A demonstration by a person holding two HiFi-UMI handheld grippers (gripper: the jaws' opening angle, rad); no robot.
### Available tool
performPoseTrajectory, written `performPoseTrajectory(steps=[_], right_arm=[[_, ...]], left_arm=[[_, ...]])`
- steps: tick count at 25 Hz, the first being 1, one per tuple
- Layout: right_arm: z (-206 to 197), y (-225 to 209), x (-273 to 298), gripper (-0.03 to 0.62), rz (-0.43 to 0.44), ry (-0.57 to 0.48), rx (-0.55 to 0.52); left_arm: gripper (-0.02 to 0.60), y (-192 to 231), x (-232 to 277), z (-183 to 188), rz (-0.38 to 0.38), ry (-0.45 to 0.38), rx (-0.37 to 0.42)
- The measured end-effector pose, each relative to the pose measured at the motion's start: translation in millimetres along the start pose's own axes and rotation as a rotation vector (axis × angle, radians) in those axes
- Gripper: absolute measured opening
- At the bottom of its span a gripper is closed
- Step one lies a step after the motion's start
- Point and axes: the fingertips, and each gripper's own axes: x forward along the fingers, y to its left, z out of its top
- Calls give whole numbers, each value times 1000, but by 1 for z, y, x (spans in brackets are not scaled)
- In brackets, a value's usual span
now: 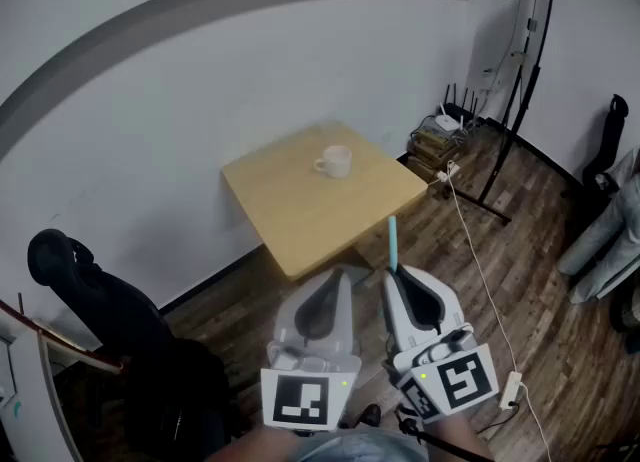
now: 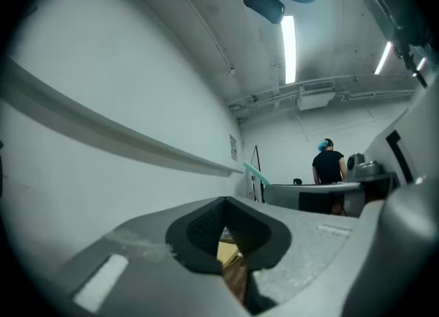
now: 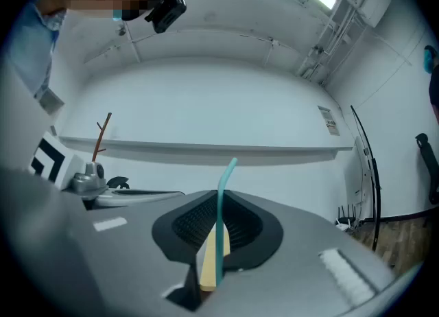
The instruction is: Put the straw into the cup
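Observation:
A white cup (image 1: 333,161) with a handle stands on a small square wooden table (image 1: 300,210) against the wall, well ahead of both grippers. My right gripper (image 1: 397,276) is shut on a teal straw (image 1: 392,240), which sticks up out of the jaws toward the table. In the right gripper view the straw (image 3: 221,226) rises between the jaws of the right gripper (image 3: 216,243) and bends at its top. My left gripper (image 1: 328,282) sits beside it to the left, shut with nothing in it. The left gripper view shows the left gripper (image 2: 230,243) and the straw's tip (image 2: 255,171); the cup is hidden there.
A black office chair (image 1: 95,300) stands at the left. A white cable and power strip (image 1: 510,388) lie on the wood floor at the right. A black stand (image 1: 512,110) and a router (image 1: 447,120) are by the far wall. A person (image 2: 329,166) stands far off.

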Motion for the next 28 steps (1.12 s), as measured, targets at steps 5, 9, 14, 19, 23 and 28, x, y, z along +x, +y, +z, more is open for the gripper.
performPoseTrajectory(steps=[5, 9, 14, 19, 23, 28], right_arm=[[1, -16, -6, 32, 11, -1, 4], [1, -35, -17, 32, 0, 0, 19], [-8, -56, -31, 32, -21, 15, 45], [-12, -78, -46, 34, -12, 8, 97], [-19, -90, -46, 34, -2, 16, 111], [-32, -104, -25, 34, 9, 35, 128]], left_arm=[[17, -16, 13, -2, -3, -2, 14], [17, -33, 21, -6, -8, 15, 12], [17, -51, 28, -21, -15, 52, 12], [17, -71, 37, -31, -5, 69, 16], [17, -74, 43, -40, 15, 81, 25], [17, -58, 61, -52, 42, 108, 25]])
